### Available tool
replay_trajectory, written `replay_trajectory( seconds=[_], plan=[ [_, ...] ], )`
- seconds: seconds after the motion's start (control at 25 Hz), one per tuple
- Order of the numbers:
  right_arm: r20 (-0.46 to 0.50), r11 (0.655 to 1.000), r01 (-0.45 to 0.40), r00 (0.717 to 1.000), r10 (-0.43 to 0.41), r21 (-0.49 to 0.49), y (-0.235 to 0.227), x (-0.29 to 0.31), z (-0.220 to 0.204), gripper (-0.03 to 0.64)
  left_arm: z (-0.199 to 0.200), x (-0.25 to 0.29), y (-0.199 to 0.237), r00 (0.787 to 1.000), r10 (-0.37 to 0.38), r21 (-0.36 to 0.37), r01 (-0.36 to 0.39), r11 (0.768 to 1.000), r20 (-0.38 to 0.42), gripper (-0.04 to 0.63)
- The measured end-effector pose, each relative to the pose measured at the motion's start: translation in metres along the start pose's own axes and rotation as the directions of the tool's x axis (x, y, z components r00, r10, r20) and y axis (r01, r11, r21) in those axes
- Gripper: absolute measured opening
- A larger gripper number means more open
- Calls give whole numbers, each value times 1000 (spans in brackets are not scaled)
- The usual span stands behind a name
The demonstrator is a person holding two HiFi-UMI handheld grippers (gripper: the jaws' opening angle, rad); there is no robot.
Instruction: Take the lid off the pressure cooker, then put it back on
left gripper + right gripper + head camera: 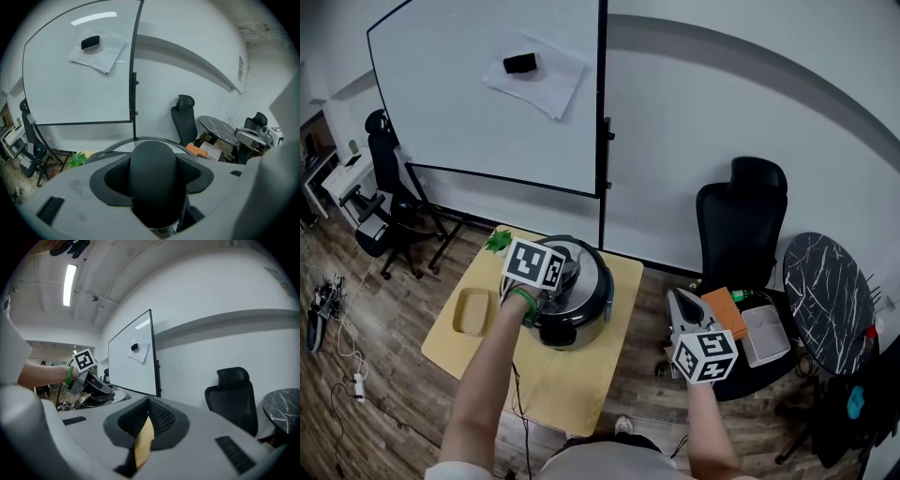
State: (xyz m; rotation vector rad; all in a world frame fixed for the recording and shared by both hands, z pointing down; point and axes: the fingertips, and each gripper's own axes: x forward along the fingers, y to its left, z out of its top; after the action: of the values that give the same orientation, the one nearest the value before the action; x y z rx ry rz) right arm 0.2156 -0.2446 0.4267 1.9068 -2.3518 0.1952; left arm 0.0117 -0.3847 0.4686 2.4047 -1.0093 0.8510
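Head view: the black and silver pressure cooker (574, 326) stands at the centre of the frame on a light wooden table (572, 384), and its domed black lid (584, 261) appears to sit on the pot. The left gripper (555, 277) comes in from the lower left onto the lid's top. The right gripper (678, 300) hangs at lower right, off the table and well apart from the cooker, near a black office chair (741, 220).

Left gripper view: the left gripper (153, 158) has its jaws clamped on the rounded black knob (154, 187), which fills the gap at lower centre.

Right gripper view: the right gripper (150, 402) has its jaws closed together at lower centre. A thin tan strip (143, 444) shows in the slit; what it is I cannot tell. At mid left, the left gripper (99, 389) rests on the lid (96, 400).
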Motion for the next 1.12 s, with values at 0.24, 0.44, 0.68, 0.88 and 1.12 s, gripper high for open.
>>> replay_trajectory(
  seconds=[0.24,0.44,0.68,0.88,1.12],
  plan=[
    [2,1000,1,1000,-1,1,-1,-3,-1,2,0,1,-1,1000,-10,1,10,1000,-2,279],
    [2,1000,-3,1000,3,-2,2,-2,-1,2,-1,1,-1,1000,-14,1,14,1000,3,279],
    [-8,1000,-6,1000,6,-3,3,1,-2,2,0,1,-2,1000,-7,5,7,1000,4,279],
    [-11,1000,-12,1000,12,-6,5,3,-3,2,0,2,-1,1000,10,-10,-10,1000,-7,278],
    [-2,1000,-27,1000,27,-12,8,6,0,2,-2,6,-1,999,40,-56,-40,998,-6,278]
  ],
)
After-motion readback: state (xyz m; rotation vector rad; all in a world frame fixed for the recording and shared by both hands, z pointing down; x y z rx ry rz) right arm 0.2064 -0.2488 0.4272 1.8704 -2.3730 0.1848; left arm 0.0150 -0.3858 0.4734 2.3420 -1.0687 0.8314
